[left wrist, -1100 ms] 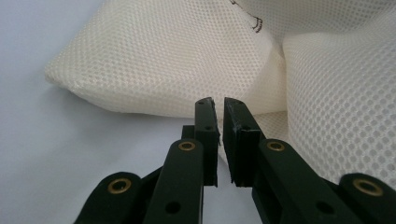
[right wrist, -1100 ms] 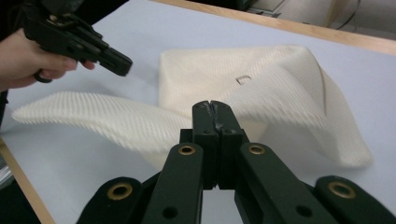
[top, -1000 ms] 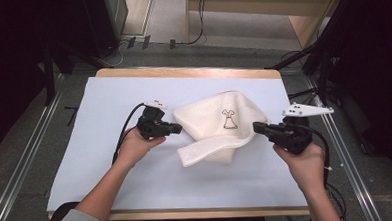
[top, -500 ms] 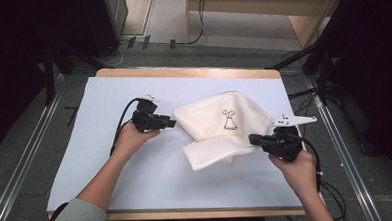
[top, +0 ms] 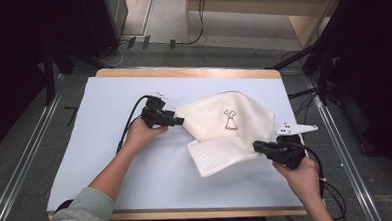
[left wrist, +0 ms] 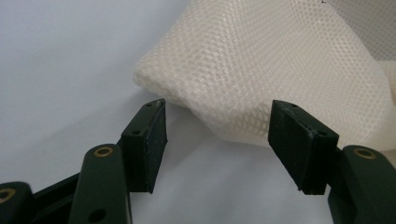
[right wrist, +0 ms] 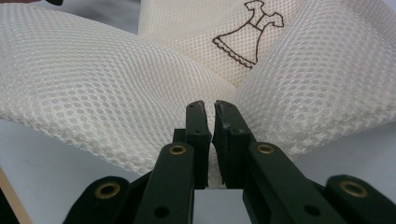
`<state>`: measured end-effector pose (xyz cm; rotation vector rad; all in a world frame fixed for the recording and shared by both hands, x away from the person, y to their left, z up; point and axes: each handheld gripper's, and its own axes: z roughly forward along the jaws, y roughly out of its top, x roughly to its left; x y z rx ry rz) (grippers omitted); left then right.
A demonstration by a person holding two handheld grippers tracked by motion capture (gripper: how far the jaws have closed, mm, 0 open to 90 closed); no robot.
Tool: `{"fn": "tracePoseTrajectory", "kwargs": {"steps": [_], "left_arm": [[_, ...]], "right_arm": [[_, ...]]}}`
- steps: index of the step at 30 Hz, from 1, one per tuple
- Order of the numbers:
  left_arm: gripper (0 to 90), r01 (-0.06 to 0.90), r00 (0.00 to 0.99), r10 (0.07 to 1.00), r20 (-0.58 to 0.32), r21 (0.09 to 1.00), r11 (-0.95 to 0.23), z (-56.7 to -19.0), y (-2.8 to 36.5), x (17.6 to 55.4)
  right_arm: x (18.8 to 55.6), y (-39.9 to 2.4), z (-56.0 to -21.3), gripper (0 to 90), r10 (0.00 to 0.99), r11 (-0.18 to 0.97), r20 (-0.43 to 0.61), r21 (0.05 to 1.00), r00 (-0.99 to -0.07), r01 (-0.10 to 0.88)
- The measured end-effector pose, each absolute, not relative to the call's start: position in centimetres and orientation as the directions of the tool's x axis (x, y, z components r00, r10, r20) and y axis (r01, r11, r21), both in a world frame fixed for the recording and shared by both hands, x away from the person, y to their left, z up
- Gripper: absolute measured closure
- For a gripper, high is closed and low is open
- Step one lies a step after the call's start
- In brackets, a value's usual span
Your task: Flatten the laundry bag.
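Against the earlier frames, the cream mesh bag (top: 227, 131) is seen pulled toward the near right of the desk (top: 108, 94), and its lower flap, which lay curved a second ago, is now folded flat and square beneath the main body. The right claw (top: 257, 147) has been brought down and nearer to the person, with an edge of the mesh pinched between its nearly closed jaws; this clamp is seen plainly in the right gripper view, where the fabric (right wrist: 107, 93) is drawn up on both sides of the pads. The left claw (top: 180, 121) has just been opening and has been shifted slightly; its jaws are now held wide apart at the bag's left corner (left wrist: 261, 70), with no pad pressed on the mesh. No writing is found on the bag; only a small dark outline of a dress (right wrist: 250, 30) is printed on it.
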<state>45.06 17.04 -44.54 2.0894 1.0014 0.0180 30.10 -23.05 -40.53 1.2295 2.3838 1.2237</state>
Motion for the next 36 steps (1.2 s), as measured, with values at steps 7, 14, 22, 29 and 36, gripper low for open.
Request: {"fn": "tracePoseTrajectory", "kwargs": {"steps": [7,14,22,29,36], "left_arm": [[48.4,0.668,0.695,0.611,-0.380,0.656,-0.352,-45.0,15.9,45.5],[80.1,0.676,0.699,0.580,-0.417,0.649,-0.348,-44.0,15.5,45.1],[85.1,0.664,0.707,0.560,-0.431,0.677,-0.317,-41.0,16.6,43.9],[85.3,0.662,0.696,0.584,-0.419,0.690,-0.294,-39.1,18.4,43.1],[85.3,0.673,0.665,0.606,-0.437,0.703,-0.232,-37.6,21.2,42.3]], "right_arm": [[30.1,-23.2,-41.0,85.0,0.751,0.320,0.181,0.742,-0.635,0.589],[30.1,-23.3,-41.1,84.9,0.755,0.317,0.184,0.738,-0.630,0.595],[30.2,-23.6,-41.0,84.3,0.760,0.307,0.186,0.742,-0.622,0.597],[30.6,-23.7,-41.0,83.4,0.763,0.299,0.183,0.751,-0.619,0.589],[32.1,-22.8,-41.7,83.0,0.758,0.301,0.194,0.743,-0.622,0.598]]}}
